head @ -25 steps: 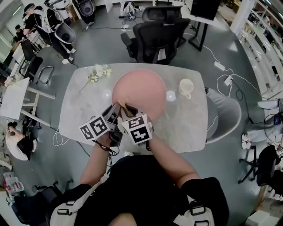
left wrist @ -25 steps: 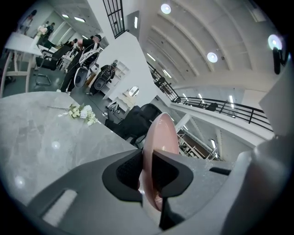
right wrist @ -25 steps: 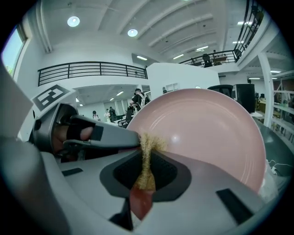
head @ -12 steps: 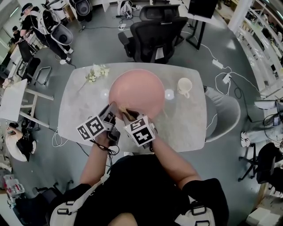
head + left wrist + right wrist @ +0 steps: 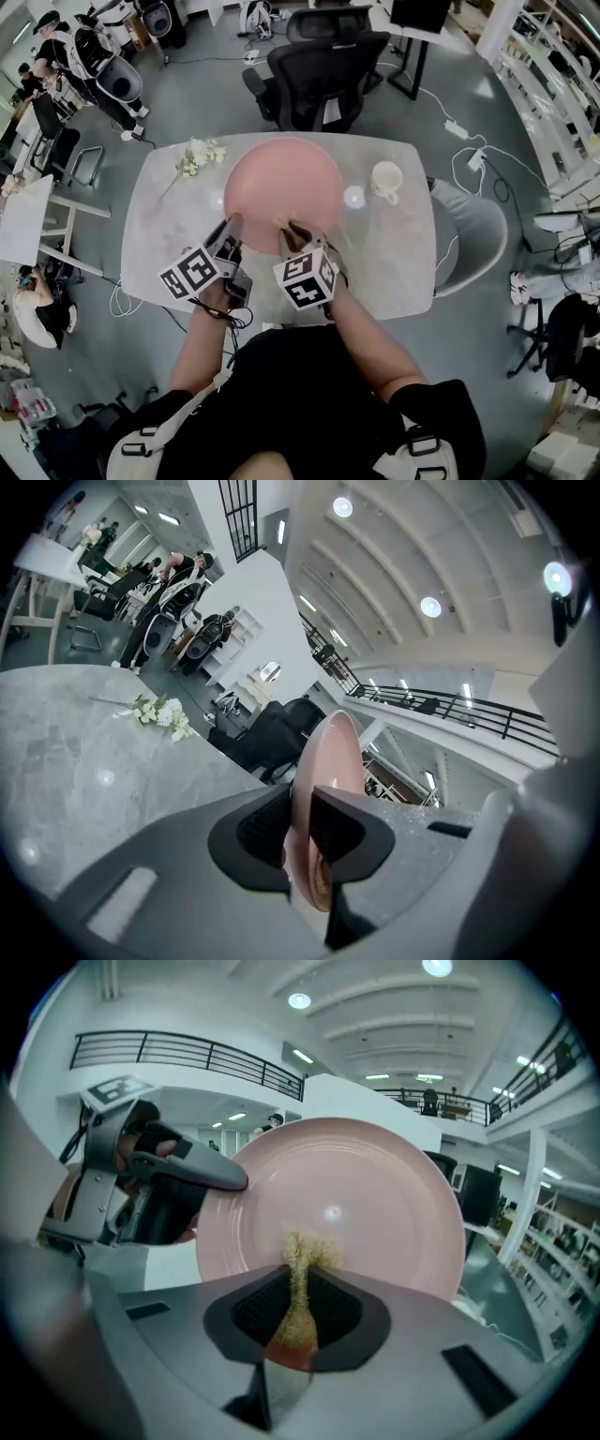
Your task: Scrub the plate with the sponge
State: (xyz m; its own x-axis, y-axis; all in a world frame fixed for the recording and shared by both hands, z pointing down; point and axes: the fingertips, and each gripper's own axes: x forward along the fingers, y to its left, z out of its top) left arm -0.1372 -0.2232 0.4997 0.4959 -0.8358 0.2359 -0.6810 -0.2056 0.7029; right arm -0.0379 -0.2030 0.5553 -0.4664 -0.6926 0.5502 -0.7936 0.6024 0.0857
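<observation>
On the grey table (image 5: 394,253), a small bunch of white flowers (image 5: 197,155) lies at about 10 o'clock from the pink plate (image 5: 281,183). The left gripper (image 5: 230,234) is next and takes the plate's rim at about 8 o'clock in the head view. In the left gripper view, this gripper (image 5: 298,832) has its two jaws pressed together on the thin edge of the plate (image 5: 333,752). The plate is seen there edge-on, standing up between the pads.

The plate is in the middle of the table, raised at the gripped side, with its face turned toward the person. At about 6 o'clock of the plate is the right gripper (image 5: 298,234). Its jaws are closed tight on a flat tan sponge (image 5: 302,1265), and the frayed end of the sponge stands out beyond the jaws in front of the lower centre of the plate (image 5: 356,1204). Whether it really touches the plate I cannot tell.

At 3 o'clock from the plate, well apart from it, a cream mug (image 5: 384,180) stands on the table. A black office chair (image 5: 319,70) is behind the table at 12 o'clock.
</observation>
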